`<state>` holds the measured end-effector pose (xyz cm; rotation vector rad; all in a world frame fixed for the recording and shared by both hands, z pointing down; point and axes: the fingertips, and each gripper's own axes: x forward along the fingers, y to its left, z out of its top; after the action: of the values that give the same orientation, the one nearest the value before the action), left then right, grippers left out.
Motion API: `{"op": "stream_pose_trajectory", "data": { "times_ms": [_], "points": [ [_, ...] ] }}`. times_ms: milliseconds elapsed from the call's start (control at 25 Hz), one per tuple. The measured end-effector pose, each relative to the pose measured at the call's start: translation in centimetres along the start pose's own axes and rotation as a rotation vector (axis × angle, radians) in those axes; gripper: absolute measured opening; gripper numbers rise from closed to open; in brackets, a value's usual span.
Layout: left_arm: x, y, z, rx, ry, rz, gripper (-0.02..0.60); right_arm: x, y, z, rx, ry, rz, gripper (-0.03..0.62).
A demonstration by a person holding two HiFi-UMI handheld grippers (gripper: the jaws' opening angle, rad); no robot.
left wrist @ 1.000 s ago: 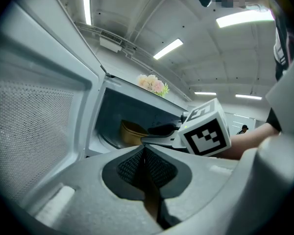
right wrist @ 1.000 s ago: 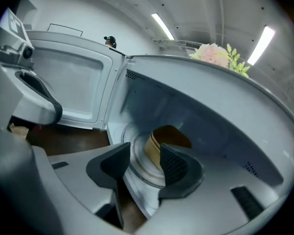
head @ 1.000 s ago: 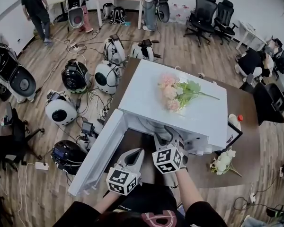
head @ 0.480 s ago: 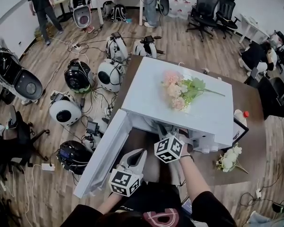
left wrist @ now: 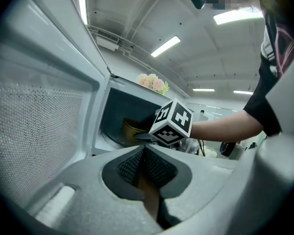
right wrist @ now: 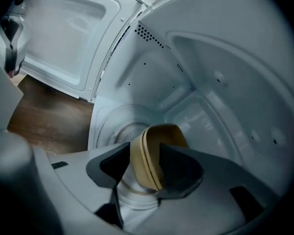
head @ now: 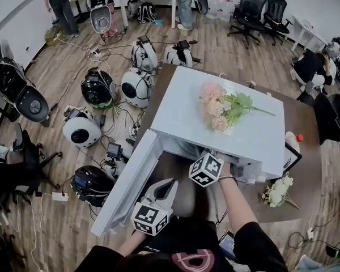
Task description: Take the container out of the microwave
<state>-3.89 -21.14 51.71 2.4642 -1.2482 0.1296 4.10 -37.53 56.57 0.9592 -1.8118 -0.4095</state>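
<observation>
A white microwave [head: 181,115] stands on a brown table, its door [head: 127,186] swung open to the left. Inside, on the turntable [right wrist: 112,126], sits a tan container [right wrist: 154,153], also visible in the left gripper view [left wrist: 129,129]. My right gripper [right wrist: 146,163] reaches into the cavity and is shut on the container's wall, one pad outside and one inside. In the head view only its marker cube [head: 205,170] shows; the jaws are hidden under the microwave's top. My left gripper [head: 165,187] hangs shut and empty in front of the open door [left wrist: 143,153].
Pink flowers [head: 221,107] lie on the microwave's top. White flowers [head: 277,190] and a red-capped bottle [head: 293,141] are on the table at the right. Round white and black machines [head: 82,130] and cables crowd the floor at the left. Office chairs [head: 255,10] stand far back.
My right gripper has pushed further into the microwave cavity. The left gripper has stayed in front of the door, shifting only slightly.
</observation>
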Motion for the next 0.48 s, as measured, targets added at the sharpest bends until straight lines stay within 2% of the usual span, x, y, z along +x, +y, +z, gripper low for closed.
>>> {"op": "stream_pose_trajectory", "data": {
  "times_ms": [480],
  "points": [
    [-0.1, -0.1, 0.1, -0.015, -0.010, -0.036, 0.009, 1.8, -0.1, -1.1, -0.063, 0.054, 0.047, 0.192]
  ]
}}
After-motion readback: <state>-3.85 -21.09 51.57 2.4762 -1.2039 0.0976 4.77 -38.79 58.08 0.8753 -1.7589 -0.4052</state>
